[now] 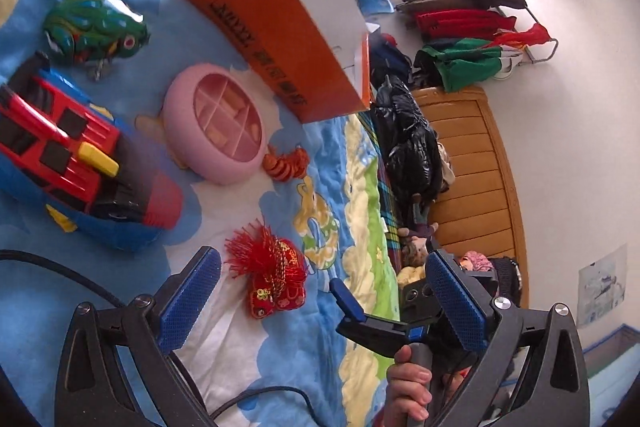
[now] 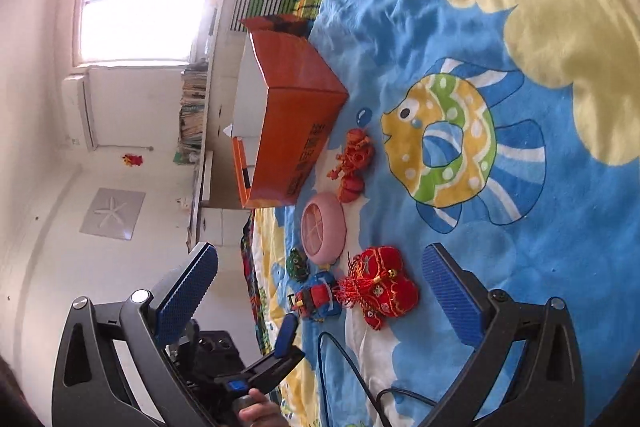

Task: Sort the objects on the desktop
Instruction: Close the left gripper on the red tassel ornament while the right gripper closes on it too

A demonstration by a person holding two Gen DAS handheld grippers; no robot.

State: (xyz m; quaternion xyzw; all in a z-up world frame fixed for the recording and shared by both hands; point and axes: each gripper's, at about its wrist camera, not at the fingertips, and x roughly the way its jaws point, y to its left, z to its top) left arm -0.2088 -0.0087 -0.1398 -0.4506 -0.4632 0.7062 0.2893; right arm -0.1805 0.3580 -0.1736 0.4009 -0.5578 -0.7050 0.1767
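1. Hovering above the fish-print blanket (image 2: 500, 39), both tools are empty: the left hand-held gripper (image 1: 320, 303) has its blue pads spread wide apart, and the right hand-held gripper (image 2: 320, 303) is just as widely parted, with nothing between the fingers of either.
2. Taking the orange box (image 1: 288, 39) as landmark: the pink round case (image 1: 218, 125) lies just beside its long printed side, and the small orange figure (image 1: 286, 163) sits near the box's closer corner, next to the pink case.
3. Farther from the box than the pink case lie the green tin frog (image 1: 96, 27) and the red-and-blue toy truck (image 1: 76, 155); the red tasselled cushion (image 1: 276, 277) lies farthest from the box, nearest both tools.
4. The step in hand looks like choosing and approaching the first item; nothing can be seen inside the box from here.
5. The red cushion seems the likely target, being framed between the pads in both wrist views.
6. The next move would call for lowering one tool over the cushion's stuffed body, not its loose tassels, closing on it, then carrying it to the box's open top.
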